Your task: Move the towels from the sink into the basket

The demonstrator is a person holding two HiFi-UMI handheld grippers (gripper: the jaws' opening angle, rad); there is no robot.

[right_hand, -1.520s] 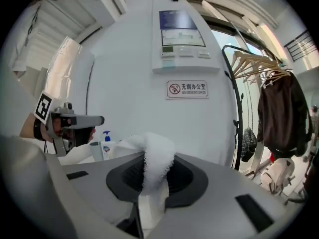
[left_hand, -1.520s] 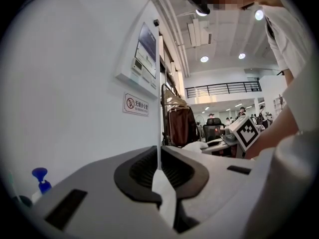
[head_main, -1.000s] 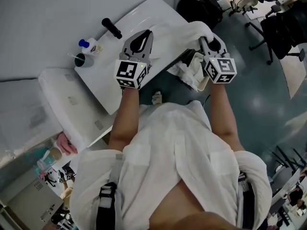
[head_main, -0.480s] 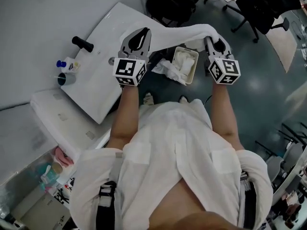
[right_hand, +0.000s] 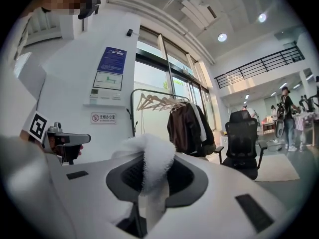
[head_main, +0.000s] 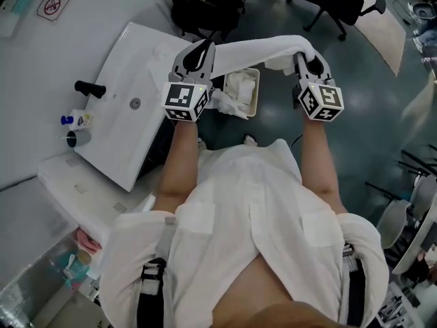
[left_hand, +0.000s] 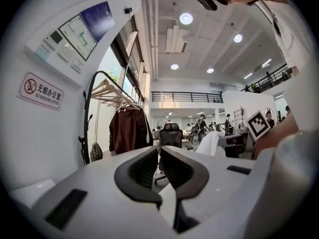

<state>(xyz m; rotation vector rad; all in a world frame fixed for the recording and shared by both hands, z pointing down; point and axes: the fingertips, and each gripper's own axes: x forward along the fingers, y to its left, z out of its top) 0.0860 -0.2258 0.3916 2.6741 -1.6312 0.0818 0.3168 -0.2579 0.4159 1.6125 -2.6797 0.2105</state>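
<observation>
Left claw (head_main: 196, 55): jaws drawn almost together. A pale strip sits low between them in the left gripper view, and the head view shows the end of the towel (head_main: 263, 46) at the claw's tip. Judged to be pinched on a thin edge only.
Right claw (head_main: 306, 60): narrow, clamped on a thick fold of the towel, which bulges above the jaws.
Towel: in the air, stretched level between the two claws, over the far end of the basket (head_main: 258, 87).
Basket: low between the arms, on the floor (head_main: 355, 115) beside the sink (head_main: 130, 80). It holds crumpled towels (head_main: 240, 86), with one corner trailing over the near left rim.
Sink: left of the basket; the held towel is clear of it.
Stage (judged): the towel is over the basket and not yet released.
Risk 1: the thin left hold slips, so the towel swings from the right claw and lands on the floor.
Risk 2: the stretched towel spans wider than the basket, so its ends drape over the rim unless the claws come together first.
Risk 3: the thick fold snags in the right claw on opening.
</observation>
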